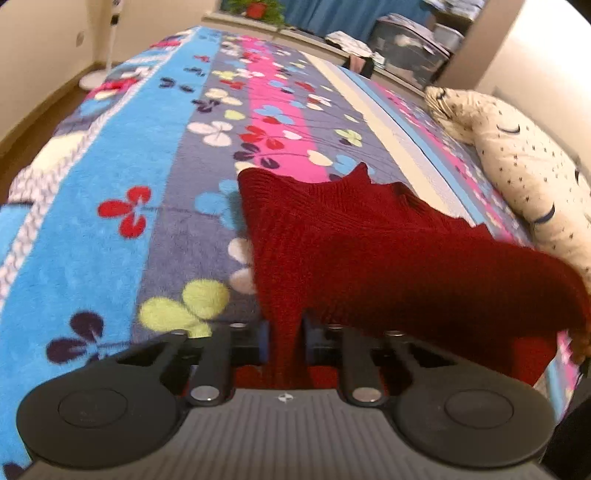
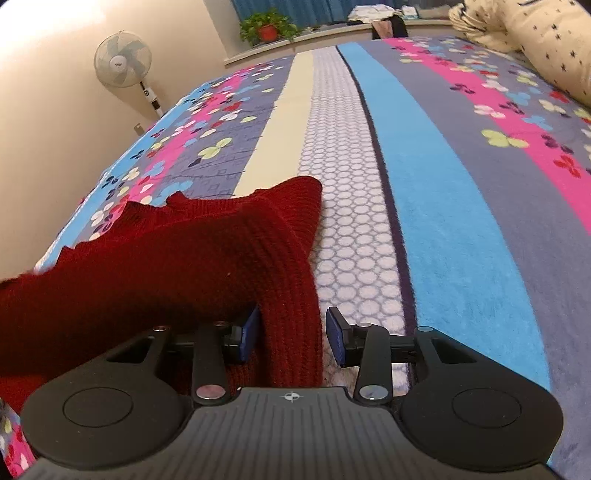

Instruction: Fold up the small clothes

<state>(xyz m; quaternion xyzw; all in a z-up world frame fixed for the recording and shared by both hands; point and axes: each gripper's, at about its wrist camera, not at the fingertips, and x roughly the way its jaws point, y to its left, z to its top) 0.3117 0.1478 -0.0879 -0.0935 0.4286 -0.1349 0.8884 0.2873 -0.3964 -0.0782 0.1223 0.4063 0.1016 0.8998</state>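
Observation:
A dark red knitted garment [image 1: 369, 251] lies on the patterned bed blanket [image 1: 129, 221]. My left gripper [image 1: 285, 339] is shut on a bunched edge of it, with fabric pinched between the blue pads. In the right wrist view the same red knit [image 2: 177, 258] spreads to the left. My right gripper [image 2: 293, 339] has its jaws apart, with a strip of the knit lying between the blue pads [image 2: 338, 339]; the right pad stands clear of the fabric.
A cream spotted pillow [image 1: 517, 166] lies along the right side of the bed. A standing fan [image 2: 123, 64] is by the wall, and a potted plant [image 2: 267, 27] sits on the window ledge.

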